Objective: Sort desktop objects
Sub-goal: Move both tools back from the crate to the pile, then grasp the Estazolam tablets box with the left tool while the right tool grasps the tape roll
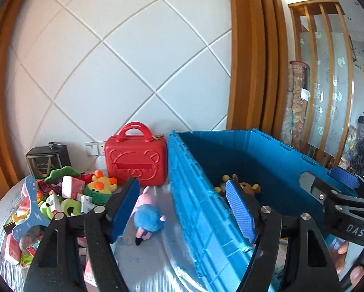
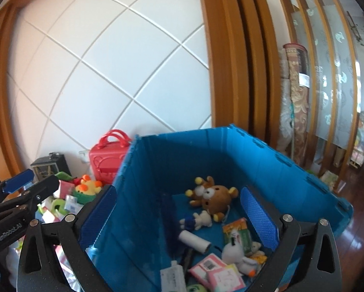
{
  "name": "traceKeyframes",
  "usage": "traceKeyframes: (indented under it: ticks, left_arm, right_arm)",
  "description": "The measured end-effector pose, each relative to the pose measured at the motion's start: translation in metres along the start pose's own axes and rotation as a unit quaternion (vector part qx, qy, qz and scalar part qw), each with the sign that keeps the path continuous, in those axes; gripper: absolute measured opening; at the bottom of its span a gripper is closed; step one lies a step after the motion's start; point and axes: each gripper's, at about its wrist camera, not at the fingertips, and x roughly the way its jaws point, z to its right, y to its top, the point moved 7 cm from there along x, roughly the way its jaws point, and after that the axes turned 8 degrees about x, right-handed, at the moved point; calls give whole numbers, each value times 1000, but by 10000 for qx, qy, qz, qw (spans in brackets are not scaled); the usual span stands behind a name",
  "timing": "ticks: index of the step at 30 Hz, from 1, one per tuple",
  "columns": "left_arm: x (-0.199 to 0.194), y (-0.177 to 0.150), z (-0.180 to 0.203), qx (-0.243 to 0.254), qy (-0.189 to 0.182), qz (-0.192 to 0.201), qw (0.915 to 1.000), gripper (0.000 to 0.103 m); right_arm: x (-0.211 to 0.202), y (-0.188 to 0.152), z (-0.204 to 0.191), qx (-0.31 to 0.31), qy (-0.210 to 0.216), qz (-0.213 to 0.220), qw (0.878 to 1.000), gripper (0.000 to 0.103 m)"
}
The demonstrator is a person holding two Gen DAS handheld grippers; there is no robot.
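Note:
A blue plastic bin (image 2: 145,194) stands on the table and holds a brown bear plush (image 2: 216,199), a white roll (image 2: 194,239), a white duck plush (image 2: 235,253) and pink packets (image 2: 216,272). My right gripper (image 2: 179,219) hangs open over the bin with nothing between its fingers. My left gripper (image 1: 182,209) is open too and straddles the bin's left wall (image 1: 206,206), holding nothing. A pink and blue plush pig (image 1: 147,216) lies on the cloth just left of the bin. Further left is a pile of toys (image 1: 60,199) with a yellow duck plush (image 1: 101,187).
A red toy suitcase (image 1: 135,160) and a black box (image 1: 48,160) stand against the tiled wall behind the pile. The table (image 1: 152,267) has a silvery cloth. Wooden door frames and rolled carpets (image 2: 296,97) are to the right. A person's fingers (image 1: 342,262) hold the right gripper's handle.

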Motion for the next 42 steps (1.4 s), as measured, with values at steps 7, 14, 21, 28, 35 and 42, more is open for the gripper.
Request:
traceKeyframes:
  ticks: [7,14,21,28,35,42]
  left_arm:
    - [-10,-49,-113,-380,701,-373,9961,73]
    - [-22,-127,-227,-619,1526,-1239,9785,73]
    - [-40,-245,-322,-1173,2173,-2508,9360,73]
    - [-53,-348,-378,-1742,2477,-3481,8872,73]
    - [-36,-392,-384,-2110,2135,-3789,8754,73]
    - [-12,-420,-371,-2214,1741,-4073,8688,53]
  right_arm:
    - [17,-22,-106,-434,822,-190,9955,103]
    - [46,-72,-194,-693,1206,-750,9874,103]
    - [93,-158,-242,-960,1243,-1916,9688,103]
    - [136,-272,-244,-1186,979,-3268,9325,103]
    - [137,-329,-251,-1300,945,-3933,9052,103]
    - [125,-340,-271,-1542,1094,-4025,8957,103]
